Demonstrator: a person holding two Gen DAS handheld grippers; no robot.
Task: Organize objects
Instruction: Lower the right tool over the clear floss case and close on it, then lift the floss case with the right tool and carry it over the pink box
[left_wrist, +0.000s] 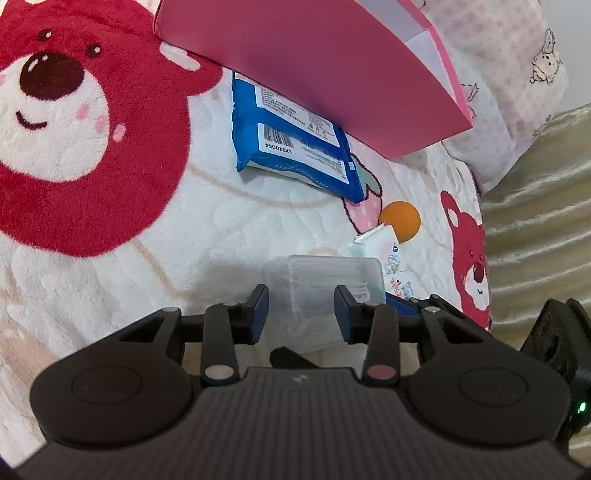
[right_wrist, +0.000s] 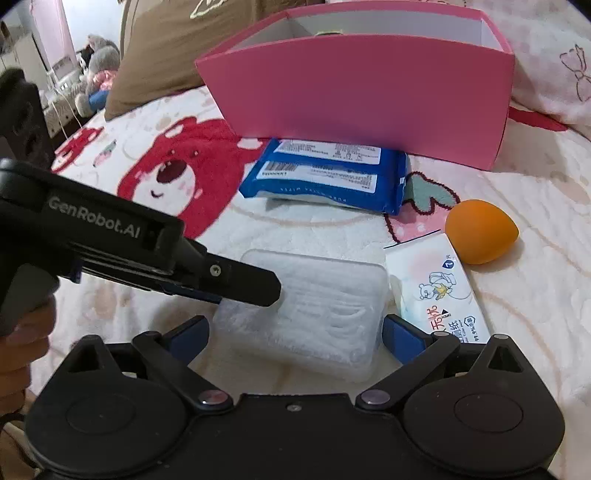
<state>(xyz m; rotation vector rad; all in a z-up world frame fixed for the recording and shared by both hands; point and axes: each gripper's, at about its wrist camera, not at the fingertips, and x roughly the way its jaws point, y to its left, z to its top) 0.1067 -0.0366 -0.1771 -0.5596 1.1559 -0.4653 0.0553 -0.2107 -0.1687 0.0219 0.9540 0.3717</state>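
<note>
A clear plastic box of floss picks (right_wrist: 314, 306) lies on the bear-print blanket. My left gripper (left_wrist: 301, 314) is open with its fingers on either side of the box (left_wrist: 325, 280); in the right wrist view it reaches in from the left (right_wrist: 251, 284) over the box's left end. My right gripper (right_wrist: 295, 332) is open wide and straddles the box's near end. A blue wipes pack (right_wrist: 328, 177), a white tissue pack (right_wrist: 439, 291) and an orange sponge (right_wrist: 480, 230) lie nearby. A pink open box (right_wrist: 362, 99) stands behind.
The blue wipes pack (left_wrist: 295, 144) lies against the pink box (left_wrist: 314, 62). The orange sponge (left_wrist: 400, 219) touches the tissue pack (left_wrist: 384, 247). A brown pillow (right_wrist: 159, 55) and plush toys (right_wrist: 98, 70) are at the back left. A pale pillow (left_wrist: 509, 92) lies on the right.
</note>
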